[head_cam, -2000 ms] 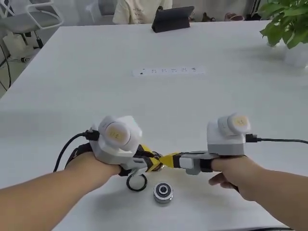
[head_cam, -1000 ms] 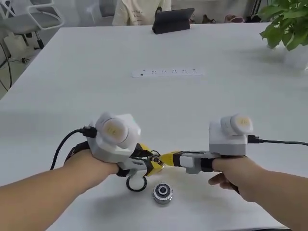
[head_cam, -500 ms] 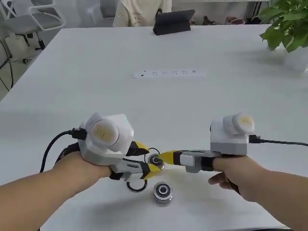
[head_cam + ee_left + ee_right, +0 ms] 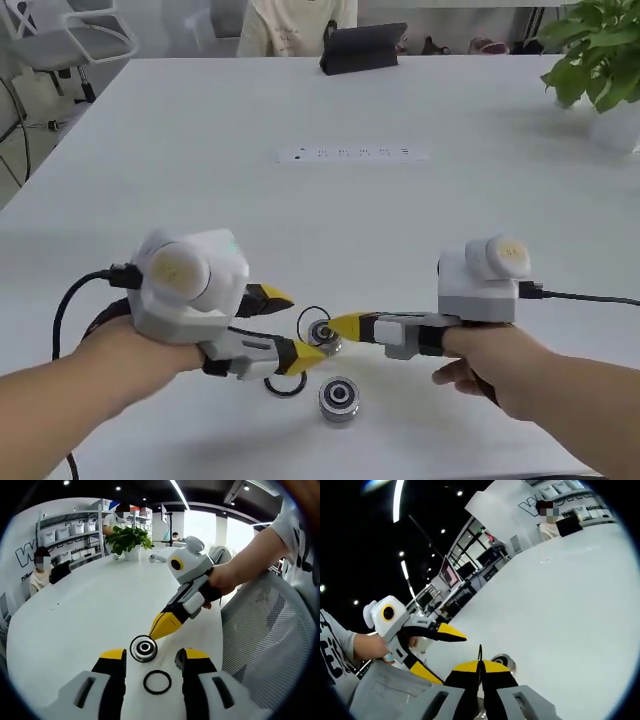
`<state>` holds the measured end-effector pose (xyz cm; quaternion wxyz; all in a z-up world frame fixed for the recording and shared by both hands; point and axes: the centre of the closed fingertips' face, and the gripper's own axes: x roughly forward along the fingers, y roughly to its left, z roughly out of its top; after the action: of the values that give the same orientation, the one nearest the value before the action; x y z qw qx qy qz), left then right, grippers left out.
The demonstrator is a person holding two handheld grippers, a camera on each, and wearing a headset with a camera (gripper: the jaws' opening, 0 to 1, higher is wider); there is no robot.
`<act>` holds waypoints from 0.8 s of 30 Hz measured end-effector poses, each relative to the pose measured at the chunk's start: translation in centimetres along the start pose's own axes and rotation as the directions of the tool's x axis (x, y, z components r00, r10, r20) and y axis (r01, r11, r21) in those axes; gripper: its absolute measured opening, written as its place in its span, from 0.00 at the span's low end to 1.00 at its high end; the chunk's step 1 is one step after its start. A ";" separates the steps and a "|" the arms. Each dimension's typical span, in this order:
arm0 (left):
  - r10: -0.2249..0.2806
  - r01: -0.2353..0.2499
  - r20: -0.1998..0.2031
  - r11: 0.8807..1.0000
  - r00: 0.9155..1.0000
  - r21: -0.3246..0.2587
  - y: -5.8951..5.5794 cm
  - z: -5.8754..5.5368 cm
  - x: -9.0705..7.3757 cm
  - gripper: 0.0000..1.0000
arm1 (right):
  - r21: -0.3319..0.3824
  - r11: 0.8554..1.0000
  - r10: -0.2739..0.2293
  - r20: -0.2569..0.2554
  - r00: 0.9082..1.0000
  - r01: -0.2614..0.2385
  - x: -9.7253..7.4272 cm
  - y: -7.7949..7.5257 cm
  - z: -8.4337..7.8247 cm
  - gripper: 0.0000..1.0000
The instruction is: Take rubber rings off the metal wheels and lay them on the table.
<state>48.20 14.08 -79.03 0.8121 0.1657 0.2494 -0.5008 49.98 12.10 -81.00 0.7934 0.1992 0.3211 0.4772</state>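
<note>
Wheel (image 4: 321, 334) sits on the table (image 4: 420, 230) near your edge, between the spread jaws of the left gripper (image 4: 152, 656), which grips nothing. Right gripper (image 4: 481, 664): jaws pressed together at the wheel's rim. A thin dark strand rises between them, likely the rubber ring (image 4: 480, 652), pinched.

Step in hand, by my reading: peeling that ring off. Next, close your left on the wheel to pin it, then draw your right away and lay the ring down.

Loose ring (image 4: 157, 681) and second wheel (image 4: 338, 396) lie just beside, toward you, so it is crowded there. Open table runs ahead to the power strip (image 4: 352, 153); the near edge is close.
</note>
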 end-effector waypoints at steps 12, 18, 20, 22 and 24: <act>0.020 -0.020 0.016 1.000 1.000 -0.019 0.2 -0.6 -1.8 0.49 | -0.002 1.000 0.020 -0.011 1.000 -0.020 0.2 1.0 -0.3 0.00; 0.030 -0.029 0.013 0.999 0.999 -0.029 0.3 -1.2 -2.3 0.52 | 0.002 1.000 0.028 -0.024 0.999 -0.028 0.5 1.3 -0.6 0.00; 0.033 -0.032 0.019 0.999 0.999 -0.038 0.3 -1.1 -2.5 0.53 | 0.001 1.000 0.030 -0.031 0.999 -0.030 0.5 1.5 -0.8 0.00; 0.035 -0.034 0.023 0.999 0.999 -0.042 0.3 -1.3 -2.7 0.53 | 0.000 0.999 0.033 -0.036 0.999 -0.033 0.6 1.6 -0.9 0.00; 0.034 -0.033 0.021 0.999 0.999 -0.041 0.1 -1.4 -2.8 0.54 | 0.000 0.999 0.035 -0.040 0.999 -0.035 0.6 1.7 -1.0 0.00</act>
<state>46.93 16.94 -78.60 0.8262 0.1477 0.2479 -0.4838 48.39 13.45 -80.82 0.7784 0.1948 0.3334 0.4949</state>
